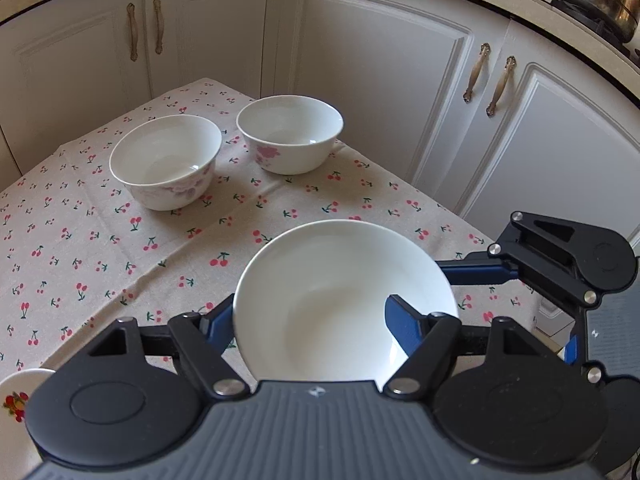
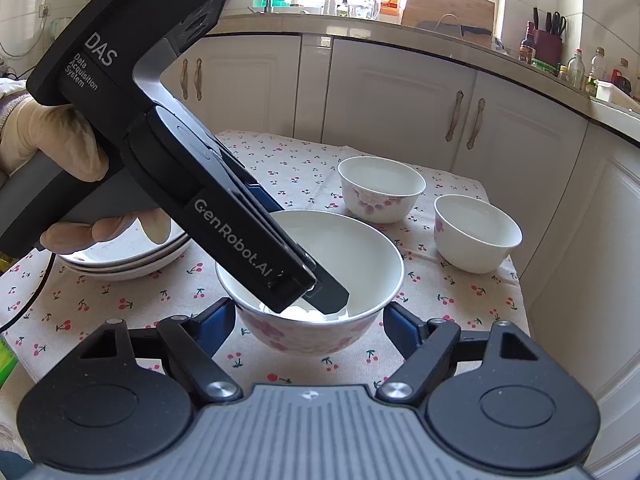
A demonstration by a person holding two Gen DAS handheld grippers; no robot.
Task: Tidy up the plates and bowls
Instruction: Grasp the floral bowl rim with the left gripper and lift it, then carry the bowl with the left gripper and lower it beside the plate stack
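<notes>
Three white bowls with pink flowers stand on the cherry-print tablecloth. The near bowl (image 1: 340,300) (image 2: 316,276) is between the fingers of my left gripper (image 1: 310,320): one blue finger (image 1: 404,328) is inside the bowl, the other (image 1: 218,326) outside its left wall, so the jaws straddle the rim. Whether they press on it I cannot tell. In the right wrist view the left gripper (image 2: 324,296) reaches down into that bowl. My right gripper (image 2: 310,324) is open, its fingers on either side of the same bowl, apart from it. Two more bowls (image 1: 166,160) (image 1: 290,132) stand behind.
A stack of plates (image 2: 128,260) lies at the table's left, partly hidden by the left gripper and gloved hand. A small plate with a red print (image 1: 16,400) shows at the left edge. White cabinets (image 1: 360,80) stand close behind the table. The table edge (image 2: 520,288) is near the right bowl.
</notes>
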